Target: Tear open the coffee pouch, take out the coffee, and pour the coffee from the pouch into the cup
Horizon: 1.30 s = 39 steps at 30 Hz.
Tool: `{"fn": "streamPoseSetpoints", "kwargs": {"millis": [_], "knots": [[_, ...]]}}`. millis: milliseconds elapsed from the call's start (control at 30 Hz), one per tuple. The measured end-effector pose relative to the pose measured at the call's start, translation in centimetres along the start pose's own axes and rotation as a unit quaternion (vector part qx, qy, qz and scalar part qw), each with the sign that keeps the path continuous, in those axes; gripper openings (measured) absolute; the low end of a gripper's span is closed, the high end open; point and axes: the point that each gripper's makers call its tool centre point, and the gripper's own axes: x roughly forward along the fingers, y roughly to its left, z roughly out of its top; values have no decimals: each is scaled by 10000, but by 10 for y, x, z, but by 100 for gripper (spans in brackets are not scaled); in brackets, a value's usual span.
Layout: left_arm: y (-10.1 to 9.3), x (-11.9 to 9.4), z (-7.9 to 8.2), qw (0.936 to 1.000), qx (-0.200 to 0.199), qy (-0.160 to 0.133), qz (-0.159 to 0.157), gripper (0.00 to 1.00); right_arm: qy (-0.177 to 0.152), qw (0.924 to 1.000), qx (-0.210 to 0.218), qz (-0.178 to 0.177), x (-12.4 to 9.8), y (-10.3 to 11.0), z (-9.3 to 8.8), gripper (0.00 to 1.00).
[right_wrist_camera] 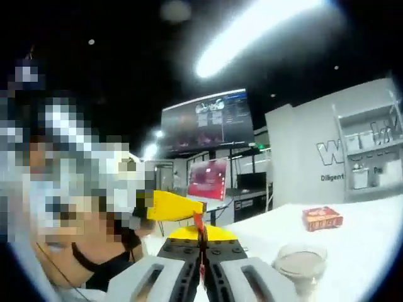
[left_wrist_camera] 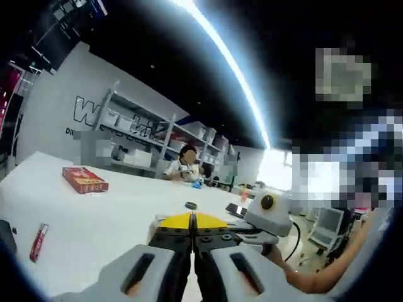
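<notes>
Both grippers (left_wrist_camera: 192,221) (right_wrist_camera: 201,239) raised, seemingly closed

Open white table (left_wrist_camera: 113,214) stretches ahead of the left gripper (left_wrist_camera: 192,221), broken by a red box (left_wrist_camera: 85,180), a sachet (left_wrist_camera: 39,241) and a small dark ring (left_wrist_camera: 190,205); a cup (right_wrist_camera: 301,263) stands just beside the right gripper (right_wrist_camera: 201,236).
</notes>
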Motion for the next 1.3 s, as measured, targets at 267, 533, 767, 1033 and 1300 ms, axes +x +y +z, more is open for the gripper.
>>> {"fn": "streamPoseSetpoints", "kwargs": {"millis": [267, 533, 767, 1033, 1300], "knots": [[3, 2, 9, 9994, -45, -332, 11, 1, -47, 9999, -95, -123, -1, 1, 8, 0], [8, 4, 14, 9983, -194, -541, 40, 0, -135, 9998, -78, -142, -2, 1, 14, 0], [0, 4, 16, 9977, -362, -459, -329, 1, -118, 9982, -577, 140, -2, 1, 16, 2], [-15, -1, 21, 9945, -584, -483, -718, 1, -1, 9987, -401, 318, -3, 9, 15, 9], [-14, -1, 20, 9949, -570, -469, -693, 1, 99, 9993, -43, 365, -5, 11, 10, 4]]}}
